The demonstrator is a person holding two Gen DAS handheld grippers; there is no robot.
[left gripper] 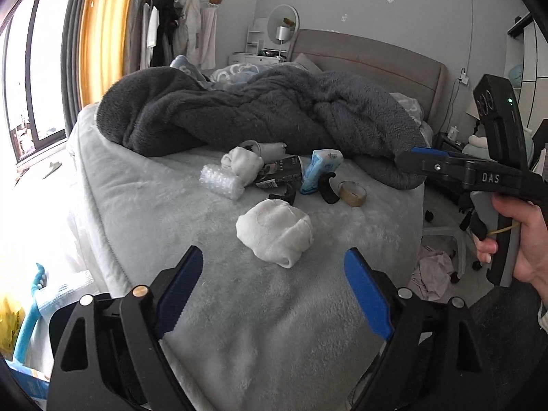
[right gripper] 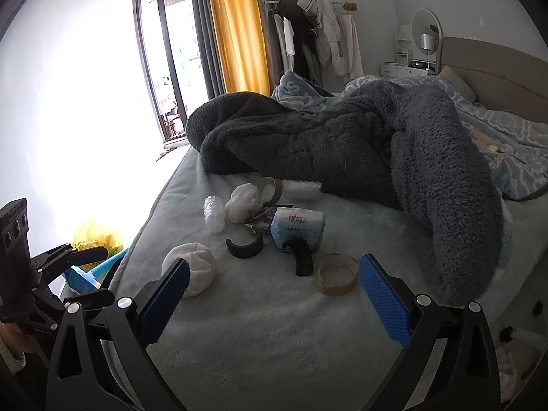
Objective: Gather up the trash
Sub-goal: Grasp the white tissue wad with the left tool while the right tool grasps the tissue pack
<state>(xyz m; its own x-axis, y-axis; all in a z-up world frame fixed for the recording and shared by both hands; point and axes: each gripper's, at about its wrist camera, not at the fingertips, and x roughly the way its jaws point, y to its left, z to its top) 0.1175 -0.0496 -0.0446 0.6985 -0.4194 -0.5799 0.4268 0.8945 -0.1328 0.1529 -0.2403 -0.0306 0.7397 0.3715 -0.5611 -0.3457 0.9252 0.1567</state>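
The left gripper (left gripper: pixel 274 294) hovers with jaws apart and empty; a white wad (left gripper: pixel 275 234) lies just ahead of it. The right gripper (right gripper: pixel 274 303) is likewise spread and empty, a tape ring (right gripper: pixel 336 274) just ahead, inside its right finger.

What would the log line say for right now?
task: collect trash | left gripper: open, nearest white wad | right gripper: open, near tape roll | held: nothing

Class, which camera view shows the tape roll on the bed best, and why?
The right wrist view: the tape roll lies close and unblocked, its hollow middle plain. The left wrist view shows it farther off and smaller, beside a black curved piece.
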